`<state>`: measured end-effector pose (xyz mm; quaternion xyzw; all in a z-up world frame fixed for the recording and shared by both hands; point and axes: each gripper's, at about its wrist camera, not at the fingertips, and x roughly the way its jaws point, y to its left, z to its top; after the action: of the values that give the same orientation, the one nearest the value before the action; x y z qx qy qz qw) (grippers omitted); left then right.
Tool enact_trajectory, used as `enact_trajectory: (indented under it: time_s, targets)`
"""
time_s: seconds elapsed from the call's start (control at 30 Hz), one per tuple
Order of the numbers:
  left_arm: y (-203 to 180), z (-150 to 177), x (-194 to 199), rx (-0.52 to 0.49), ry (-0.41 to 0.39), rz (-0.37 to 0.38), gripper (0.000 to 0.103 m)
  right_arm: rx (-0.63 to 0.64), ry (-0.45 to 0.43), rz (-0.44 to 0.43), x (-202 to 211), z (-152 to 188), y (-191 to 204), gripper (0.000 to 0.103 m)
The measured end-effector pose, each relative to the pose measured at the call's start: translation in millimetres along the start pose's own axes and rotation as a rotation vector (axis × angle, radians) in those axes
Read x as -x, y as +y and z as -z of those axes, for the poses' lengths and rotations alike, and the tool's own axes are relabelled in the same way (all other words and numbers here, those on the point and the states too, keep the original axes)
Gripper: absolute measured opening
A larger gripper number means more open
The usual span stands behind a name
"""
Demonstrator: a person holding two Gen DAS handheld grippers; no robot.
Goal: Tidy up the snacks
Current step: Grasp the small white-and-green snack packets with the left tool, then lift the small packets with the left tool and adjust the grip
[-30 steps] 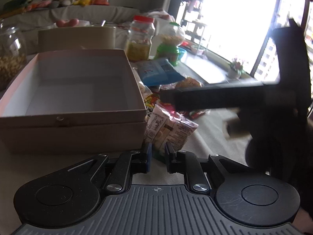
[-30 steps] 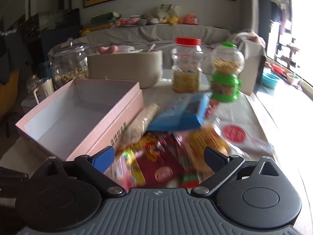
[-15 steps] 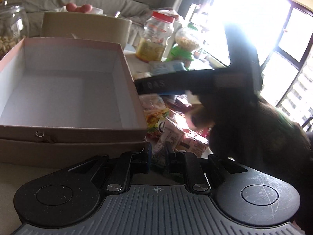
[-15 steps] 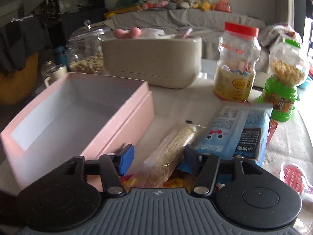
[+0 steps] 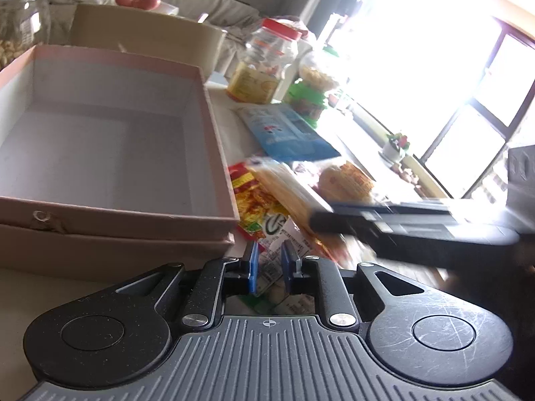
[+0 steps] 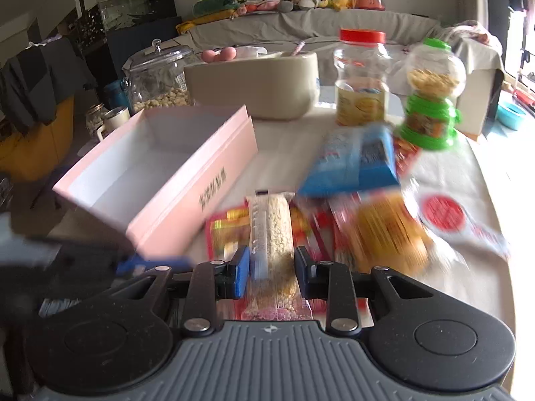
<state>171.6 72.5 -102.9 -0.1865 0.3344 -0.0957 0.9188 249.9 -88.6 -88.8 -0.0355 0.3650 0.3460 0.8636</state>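
In the left wrist view, the left hand-held gripper sits low by the near right corner of the pink box, its two blue pads pinched on a small printed white packet that runs straight out from the fingers toward the snack pile. The one box lies open and empty just to the left of this gripper, so the packet has only a short way to go leftward over the box's near wall. Right of the box the other device crosses the picture, a long cracker sleeve standing out from its tip and pointing toward the box. In the right wrist view, the right hand-held gripper is closed around that same cracker sleeve, whose long axis runs dead ahead between the fingers, away from the camera. The pink box lies ahead and to the left of it, its long side slanting away; the left gripper seems the nearer of the two to the box, though blur makes that hard to judge. Right of the box I count one blue pouch, one yellow bag, one red packet, a red-lidded jar and a green-capped bottle; further wrappers in the pile are too smeared to count.
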Motion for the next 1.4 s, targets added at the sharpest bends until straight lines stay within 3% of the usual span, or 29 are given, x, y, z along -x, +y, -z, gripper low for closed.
enact_trajectory:
  time_s: [0.23, 0.3, 0.37, 0.43, 0.5, 0.57, 0.7, 0.8, 0.9, 1.0, 1.07, 1.13, 1.23, 1.33, 1.4]
  targets:
    - [-20, 17, 20, -0.112, 0.109, 0.093, 0.021, -0.107, 0.034, -0.059, 37, 51, -7, 0.029]
    - [-30, 24, 28, -0.172, 0.132, 0.098, 0.021, -0.13, 0.019, -0.044, 47, 60, -10, 0.029]
    - [-42, 29, 36, -0.257, 0.124, 0.056, 0.021, -0.138, -0.001, 0.027, 55, 68, -13, 0.029]
    - [-54, 36, 47, -0.342, 0.101, 0.002, 0.021, -0.135, -0.025, 0.118, 61, 74, -16, 0.036]
    - [-61, 36, 52, -0.379, 0.114, -0.008, 0.021, -0.153, -0.035, 0.172, 64, 81, -23, 0.066]
    - [-70, 36, 52, -0.409, 0.124, 0.004, 0.021, -0.188, -0.037, 0.205, 65, 88, -30, 0.077]
    - [-103, 48, 35, -0.559, 0.139, -0.033, 0.021, -0.226, -0.069, 0.199, 68, 98, -38, 0.08]
    - [-118, 61, 23, -0.656, 0.195, -0.066, 0.023, -0.245, -0.081, 0.186, 68, 100, -41, 0.081]
    - [-127, 72, 22, -0.75, 0.217, -0.053, 0.024, -0.279, -0.098, 0.162, 72, 104, -46, 0.083]
    - [-130, 73, 21, -0.731, 0.258, 0.006, 0.036, -0.318, -0.126, 0.129, 73, 106, -49, 0.089]
    - [-131, 73, 23, -0.734, 0.253, 0.005, 0.035, -0.329, -0.146, 0.116, 74, 109, -49, 0.091]
    - [-129, 71, 30, -0.732, 0.227, -0.007, 0.034, -0.325, -0.158, 0.109, 74, 111, -48, 0.092]
    - [-118, 59, 40, -0.695, 0.141, -0.089, 0.033, -0.305, -0.161, 0.1, 74, 112, -46, 0.094]
    - [-93, 42, 39, -0.58, 0.136, -0.139, 0.029, -0.274, -0.137, 0.086, 72, 111, -42, 0.103]
    - [-72, 31, 32, -0.439, 0.167, -0.106, 0.029, -0.265, -0.117, 0.093, 72, 111, -39, 0.103]
